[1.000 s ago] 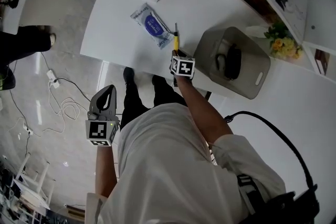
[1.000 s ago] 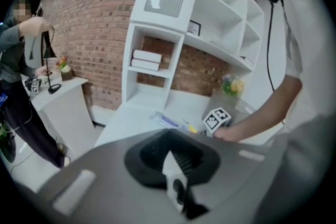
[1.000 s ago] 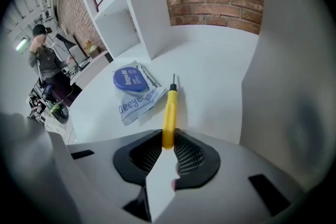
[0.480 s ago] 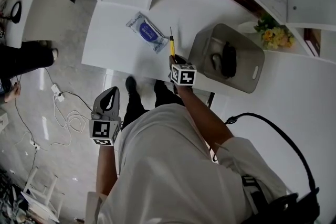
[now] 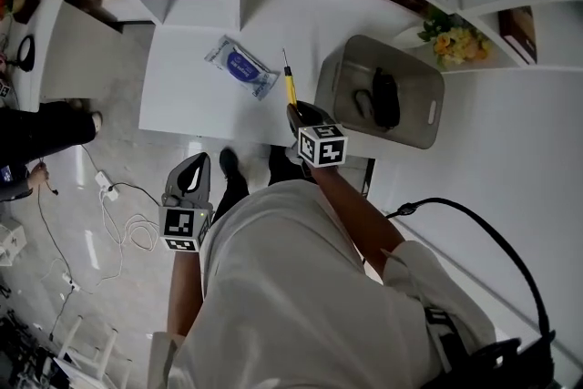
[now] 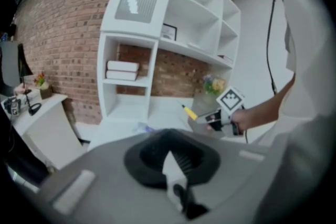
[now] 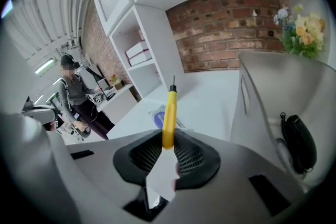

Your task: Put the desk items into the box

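Box (image 5: 339,96), ctr-right, held one black item (image 5: 384,98). Your R gripper (image 5: 296,112) clamped yellow screwdriver (image 5: 291,89) just left of it; L gripper (image 5: 191,168) shut, empty. Blue packet (image 5: 241,66) lay unboxed on desk (image 5: 200,105), upper left.

The right gripper (image 5: 295,111), its jaws closed on the yellow screwdriver (image 5: 290,88), is now lifted higher above the worktop (image 5: 182,91) than a moment ago.
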A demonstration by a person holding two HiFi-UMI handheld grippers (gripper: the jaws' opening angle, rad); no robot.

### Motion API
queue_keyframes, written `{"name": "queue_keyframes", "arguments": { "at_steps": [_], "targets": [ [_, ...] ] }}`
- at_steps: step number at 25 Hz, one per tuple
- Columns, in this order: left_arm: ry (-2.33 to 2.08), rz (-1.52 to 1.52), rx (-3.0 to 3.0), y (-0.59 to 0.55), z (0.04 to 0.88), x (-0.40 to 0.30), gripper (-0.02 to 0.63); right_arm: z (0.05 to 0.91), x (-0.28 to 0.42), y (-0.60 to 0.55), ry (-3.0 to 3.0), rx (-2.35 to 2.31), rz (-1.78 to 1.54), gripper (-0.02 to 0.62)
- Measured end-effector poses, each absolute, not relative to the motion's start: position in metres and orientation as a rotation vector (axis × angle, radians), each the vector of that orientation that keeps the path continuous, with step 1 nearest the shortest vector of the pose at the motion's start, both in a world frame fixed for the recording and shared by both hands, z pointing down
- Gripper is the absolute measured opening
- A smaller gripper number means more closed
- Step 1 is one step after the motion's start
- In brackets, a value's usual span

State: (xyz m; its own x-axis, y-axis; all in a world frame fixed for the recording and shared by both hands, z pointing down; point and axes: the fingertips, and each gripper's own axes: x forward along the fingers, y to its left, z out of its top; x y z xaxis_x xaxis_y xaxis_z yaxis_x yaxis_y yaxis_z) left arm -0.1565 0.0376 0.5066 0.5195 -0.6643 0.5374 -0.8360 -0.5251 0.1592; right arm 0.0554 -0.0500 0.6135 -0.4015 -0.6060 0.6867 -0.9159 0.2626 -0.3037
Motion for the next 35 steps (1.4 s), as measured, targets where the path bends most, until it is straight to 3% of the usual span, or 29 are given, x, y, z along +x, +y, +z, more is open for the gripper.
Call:
{"name": "queue_keyframes", "arguments": {
  "at_steps": [18, 35],
  "targets": [
    [-1.178, 0.572, 2.456, 0.005, 0.497, -0.098, 0.003, 0.519, 0.130, -0.037, -2.251, 1.314, 0.911, 0.064],
    [-1.170, 0.605, 2.428, -0.003, 0.512, -0.045, 0.003, 0.537, 0.245, -0.039, -2.198, 0.929, 0.755, 0.064]
  ]
}}
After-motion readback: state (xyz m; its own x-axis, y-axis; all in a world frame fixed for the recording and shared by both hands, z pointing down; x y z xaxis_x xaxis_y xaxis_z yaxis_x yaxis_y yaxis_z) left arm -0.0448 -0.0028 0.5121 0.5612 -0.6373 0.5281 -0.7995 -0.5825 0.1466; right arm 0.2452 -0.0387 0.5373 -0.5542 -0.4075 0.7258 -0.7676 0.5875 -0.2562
